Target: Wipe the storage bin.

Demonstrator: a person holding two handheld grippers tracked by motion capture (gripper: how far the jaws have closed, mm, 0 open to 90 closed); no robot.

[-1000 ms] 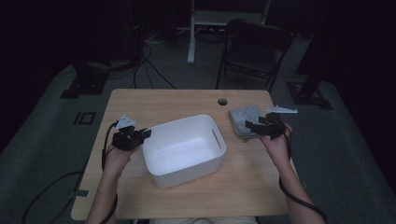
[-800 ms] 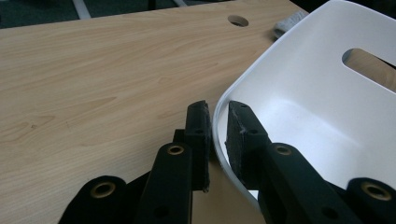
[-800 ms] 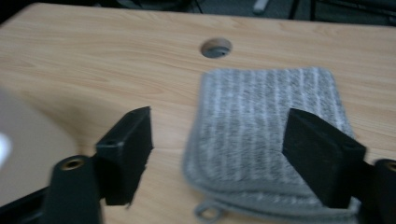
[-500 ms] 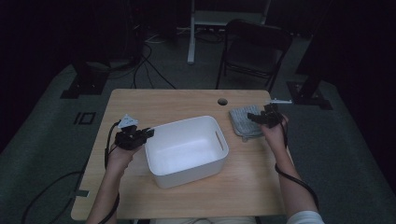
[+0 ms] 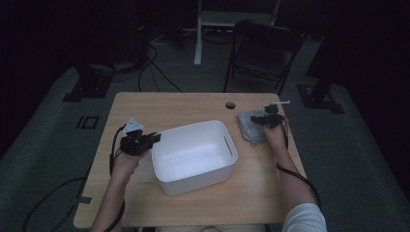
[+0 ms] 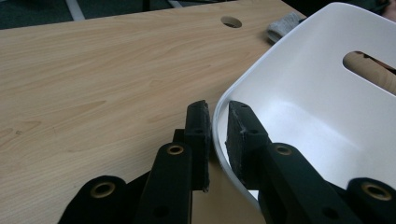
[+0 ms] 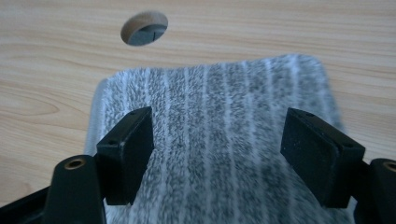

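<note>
Wooden table [image 5: 193, 108] in a dark room, white tub [image 5: 193, 155] at centre.
Left gripper [image 6: 215, 128] clamps the tub's rim; right gripper [image 7: 217, 154] hangs spread above a grey striped towel [image 7: 224, 93].

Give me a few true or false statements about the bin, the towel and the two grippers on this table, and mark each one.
1. The left gripper is clamped on the rim of the white bin. True.
2. The right gripper is shut on the grey striped towel. False: its jaws stand wide open over the towel and grip nothing.
3. The towel lies inside the bin. False: it lies flat on the wooden table, to the right of the bin.
4. The bin is empty inside. True.
5. A round hole in the table sits just beyond the towel. True.
6. The bin is tipped upside down. False: it stands upright with its opening facing up.
</note>
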